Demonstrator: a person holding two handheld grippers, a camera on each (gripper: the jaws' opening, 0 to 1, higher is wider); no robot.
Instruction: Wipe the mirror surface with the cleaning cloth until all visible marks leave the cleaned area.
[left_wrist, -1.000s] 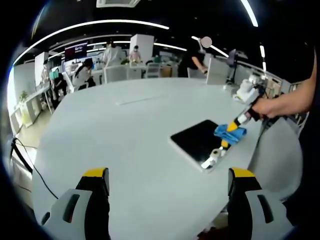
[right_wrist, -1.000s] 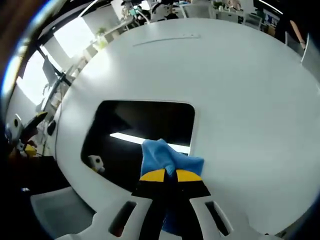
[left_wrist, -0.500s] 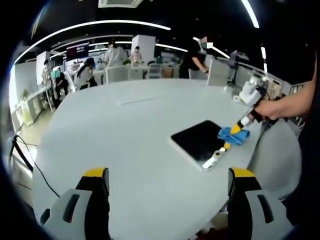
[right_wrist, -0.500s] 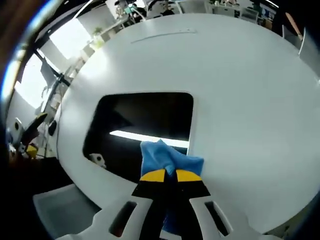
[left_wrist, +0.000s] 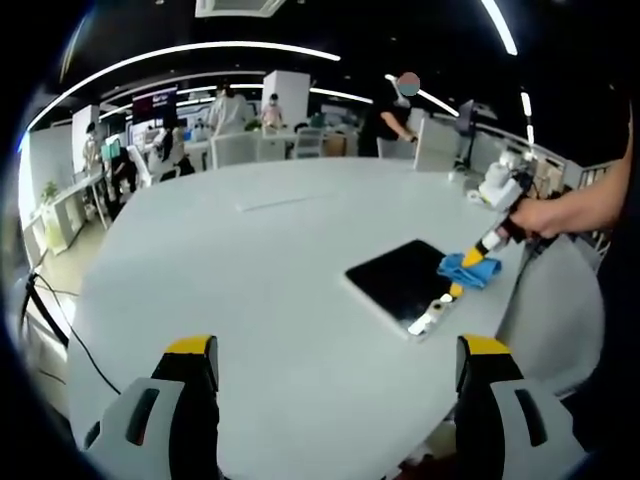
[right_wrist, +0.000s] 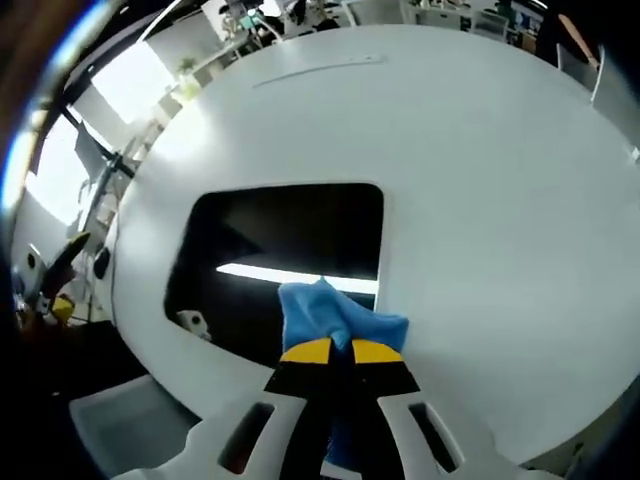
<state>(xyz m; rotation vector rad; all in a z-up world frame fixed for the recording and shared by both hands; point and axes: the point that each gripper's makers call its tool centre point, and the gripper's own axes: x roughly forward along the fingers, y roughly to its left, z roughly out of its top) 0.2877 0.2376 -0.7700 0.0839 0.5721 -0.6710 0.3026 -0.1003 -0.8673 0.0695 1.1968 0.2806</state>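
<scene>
1. Left gripper view: we find the left gripper (left_wrist: 327, 400) low over a large white table (left_wrist: 250, 270), its two yellow-tipped jaws wide apart with nothing between them.
2. Across the table, near its far right edge, lies the mirror (left_wrist: 400, 282), flat and dark.
3. The right gripper (left_wrist: 478, 262), held by a hand (left_wrist: 540, 215), comes in from the right and presses a blue cloth (left_wrist: 465, 270) on the mirror's right edge.
4. A small white object (left_wrist: 432, 312) sits at the mirror's near corner; we cannot make out what it is.
5. People at desks (left_wrist: 230, 140) in the background are too small to detail.
6. Right gripper view: the right gripper (right_wrist: 333, 351) has its jaws closed together on the cloth (right_wrist: 335, 315), which bunches above the tips.
7. The cloth rests on the mirror (right_wrist: 285, 250) at its near right corner, overlapping onto the table (right_wrist: 480, 200).
8. The mirror reflects a bright ceiling strip; any marks on it are hard to tell apart from reflections.
9. We note no containers.
</scene>
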